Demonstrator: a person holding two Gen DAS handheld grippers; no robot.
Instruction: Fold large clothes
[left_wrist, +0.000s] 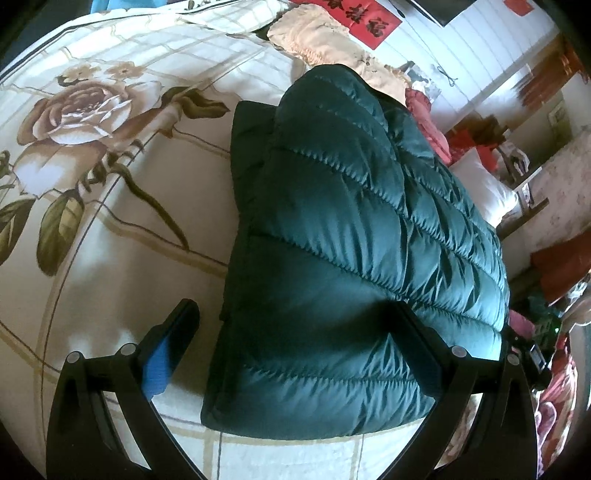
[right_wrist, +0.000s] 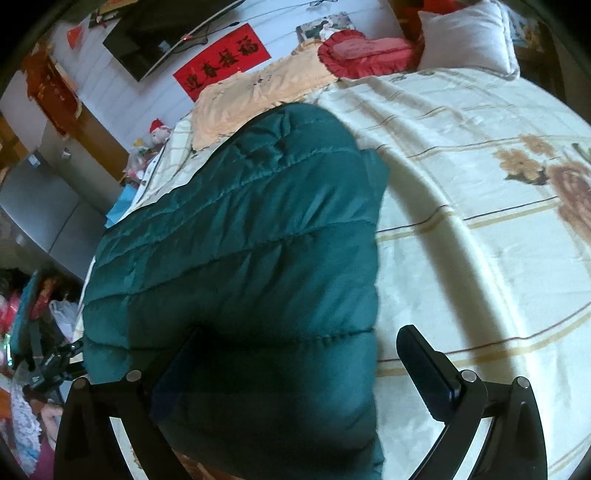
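Note:
A dark teal quilted down jacket (left_wrist: 351, 206) lies folded into a thick bundle on a cream bed sheet with a rose print (left_wrist: 110, 240). In the left wrist view my left gripper (left_wrist: 293, 310) is open wide over the jacket's near left corner. One finger hangs above bare sheet and the other sits over the padded fabric. In the right wrist view the same jacket (right_wrist: 240, 229) fills the left half. My right gripper (right_wrist: 301, 334) is open wide across the jacket's right edge, its left finger over the jacket and its right finger above the sheet (right_wrist: 461, 166).
A peach cloth (right_wrist: 258, 88), a red heart cushion (right_wrist: 362, 51) and a white pillow (right_wrist: 465, 33) lie at the bed's far end. Behind them are a wall with a red banner (right_wrist: 221, 62) and a television (right_wrist: 147, 44). Clutter (right_wrist: 33, 314) crowds the floor beside the bed.

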